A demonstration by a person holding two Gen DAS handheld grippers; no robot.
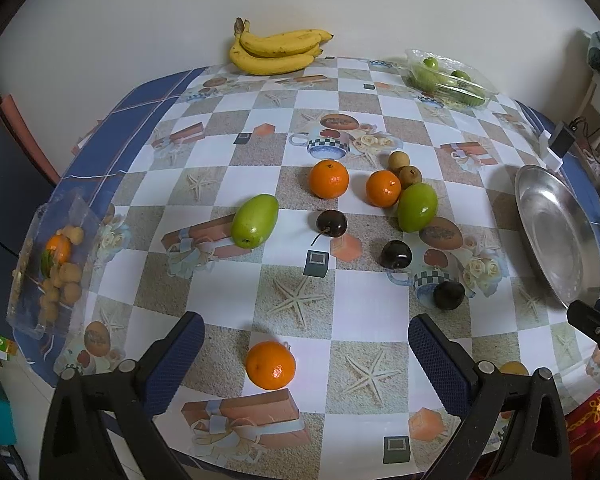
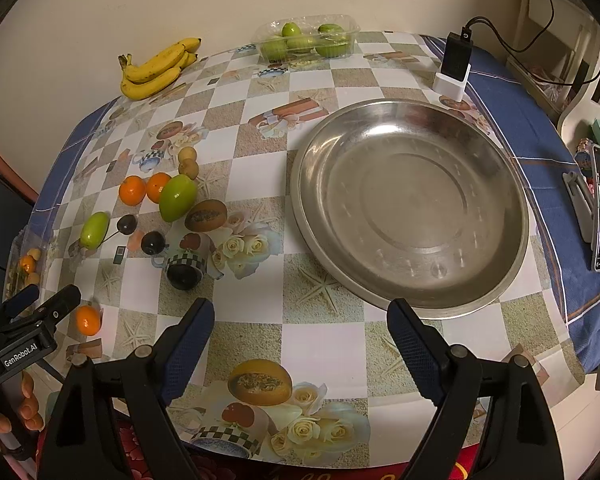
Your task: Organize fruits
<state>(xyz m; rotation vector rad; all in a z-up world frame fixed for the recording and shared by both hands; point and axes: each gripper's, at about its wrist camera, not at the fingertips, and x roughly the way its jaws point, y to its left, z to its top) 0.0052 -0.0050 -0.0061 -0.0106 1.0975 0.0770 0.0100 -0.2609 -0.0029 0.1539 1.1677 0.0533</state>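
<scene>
**Two claws spread above a table of loose fruit**

Two claws of mine hang over the patterned tablecloth [image 1: 364,320], and both stand spread with nothing between their pads. In the left wrist view my left claw [image 1: 306,334] sits at the bottom of the frame, and one orange [image 1: 270,365] lies on the cloth just between and below its blue fingers [image 1: 180,356], touching neither. My right claw [image 2: 300,320] fills the bottom of the right wrist view, pointing at the near rim of the big steel dish [image 2: 410,204], which takes up the centre right of that frame.

Loose fruit is scattered through the middle of the left wrist view: two more oranges [image 1: 328,179] side by side, two small brown longans [image 1: 404,168] touching behind them, a green mango [image 1: 417,207] against the right-hand orange, another green mango [image 1: 255,221] further left, and three dark plums [image 1: 331,222] trailing toward the lower right. A bunch of bananas [image 1: 276,51] rests at the top centre by the wall. A clear tub of green fruit [image 1: 446,78] sits at the upper right, and a clear bag of mixed fruit [image 1: 56,268] lies at the left edge.
</scene>
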